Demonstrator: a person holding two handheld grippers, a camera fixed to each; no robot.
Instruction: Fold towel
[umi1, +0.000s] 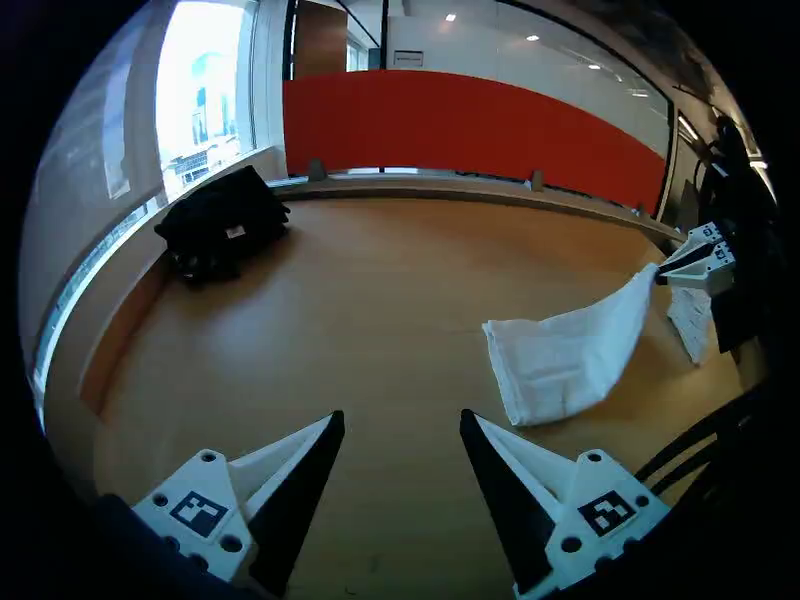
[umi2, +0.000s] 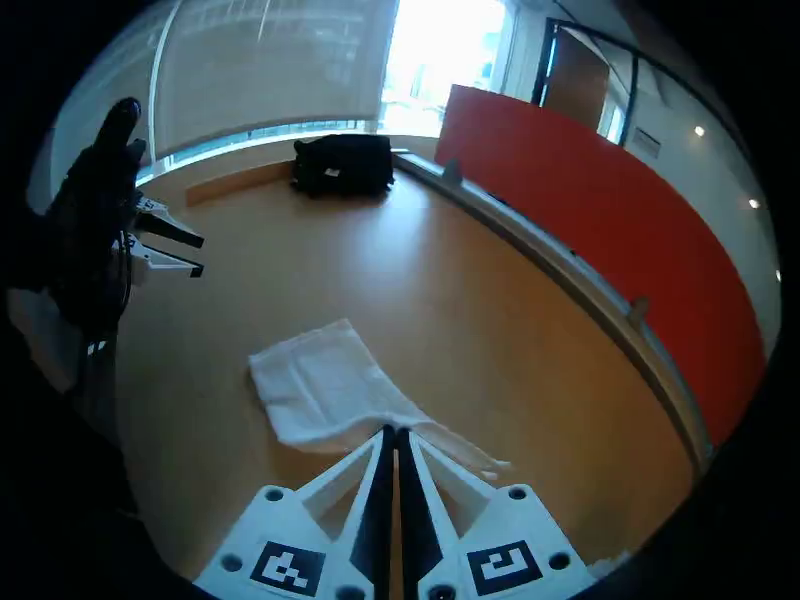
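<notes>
The towel (umi1: 560, 360) has 1 corner raised, so the step in hand looks like the first fold. To do it well, carry that corner low and level across to the opposite edge, on the side toward the black bag (umi1: 222, 220). Keep the cloth taut enough not to bunch, and line up the edges before letting go. The towel is white, thin and limp. Most of it lies flat and slightly rumpled on the wooden table (umi1: 380, 300), well apart from the bag, and the raised corner sags in a slope. The right gripper (umi1: 662, 275) pinches that corner with its 2 fingers pressed together, on the towel's side away from the bag. The left gripper (umi1: 400, 420) hovers with its fingers spread and empty; it could pin the flat edge.
</notes>
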